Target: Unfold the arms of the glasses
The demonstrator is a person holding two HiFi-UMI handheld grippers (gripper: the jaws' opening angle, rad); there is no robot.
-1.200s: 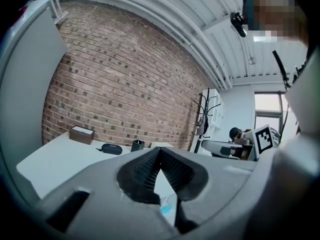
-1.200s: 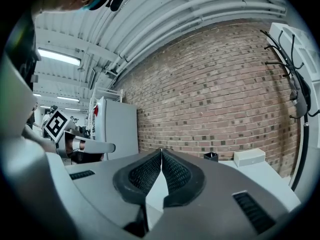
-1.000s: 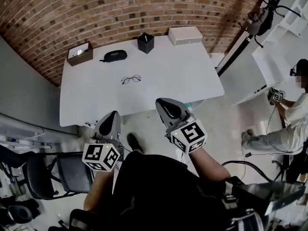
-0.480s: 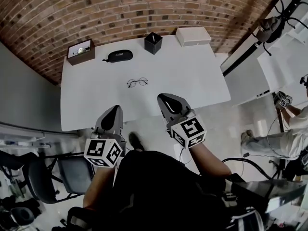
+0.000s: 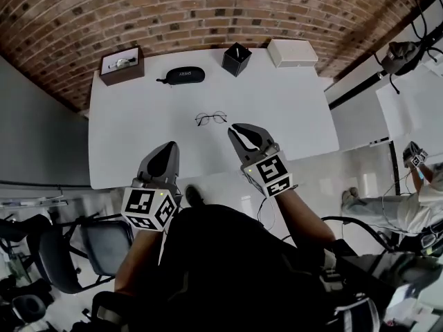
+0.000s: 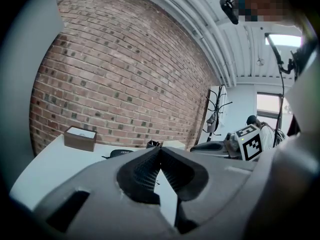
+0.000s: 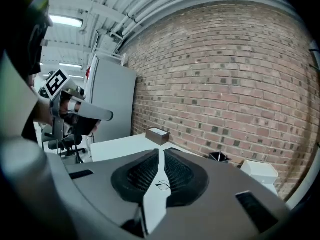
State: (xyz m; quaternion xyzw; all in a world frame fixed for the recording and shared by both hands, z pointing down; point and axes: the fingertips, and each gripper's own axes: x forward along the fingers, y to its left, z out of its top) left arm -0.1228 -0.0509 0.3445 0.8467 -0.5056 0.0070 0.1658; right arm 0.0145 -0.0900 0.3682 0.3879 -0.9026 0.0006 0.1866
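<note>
Stands at the near edge of a white table [image 5: 131, 137], facing a brick wall [image 5: 208, 5], with a gripper in each hand. Holds the left gripper [image 5: 168, 146] left of centre in the head view, tip over the near strip of the tabletop, jaws pressed together at the tips with nothing between them. Holds the right gripper [image 5: 243, 127] just right of centre, farther in over the tabletop, jaws almost together with only a thin slit between the pads and nothing in it. Points that slit toward the glasses [image 5: 211, 119], lying on the bare tabletop at mid-frame, just up and left of the right gripper's tip and apart from both grippers. Too small here for telling folded arms from open ones. Along the far edge of the table, from upper left to upper right: a brown box [image 5: 122, 64], a black glasses case [image 5: 184, 75], a black pen cup [image 5: 236, 59], a white box [image 5: 293, 52].
</note>
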